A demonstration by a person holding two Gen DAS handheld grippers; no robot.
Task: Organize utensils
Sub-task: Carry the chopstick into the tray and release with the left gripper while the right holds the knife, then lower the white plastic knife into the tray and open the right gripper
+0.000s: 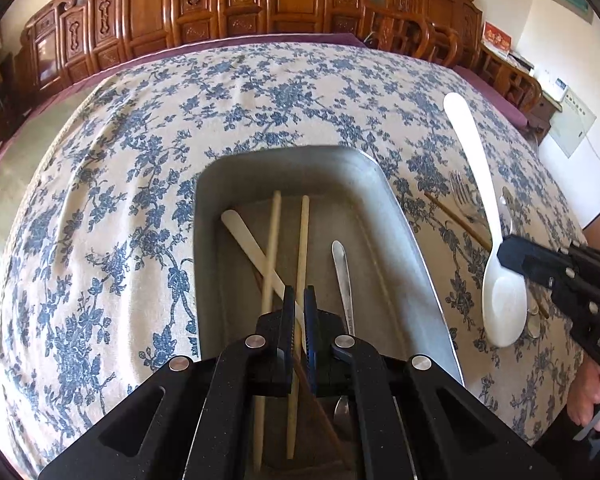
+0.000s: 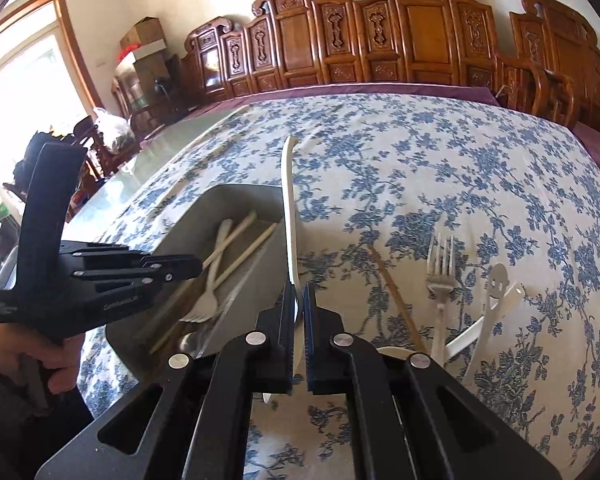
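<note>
A metal tray (image 1: 412, 216) on the flowered tablecloth holds two pale chopsticks (image 1: 302, 248), a white plastic utensil (image 1: 244, 232) and a metal spoon (image 1: 342, 276). My left gripper (image 1: 299, 300) hovers over the tray, jaws nearly together with nothing between them. My right gripper (image 2: 299, 300) is shut on a white plastic spoon (image 1: 488, 220), held in the air just right of the tray (image 2: 236, 200); the spoon shows edge-on in the right wrist view (image 2: 290, 216). On the cloth lie a metal fork (image 2: 440, 268), a brown chopstick (image 2: 396, 300), a smiley-face metal utensil (image 2: 494, 292) and a white plastic piece (image 2: 480, 324).
Carved wooden chairs (image 1: 220, 4) line the table's far edge. A glass-topped part of the table (image 2: 140, 176) lies left of the cloth. A white round rim (image 2: 388, 350) shows partly behind my right gripper.
</note>
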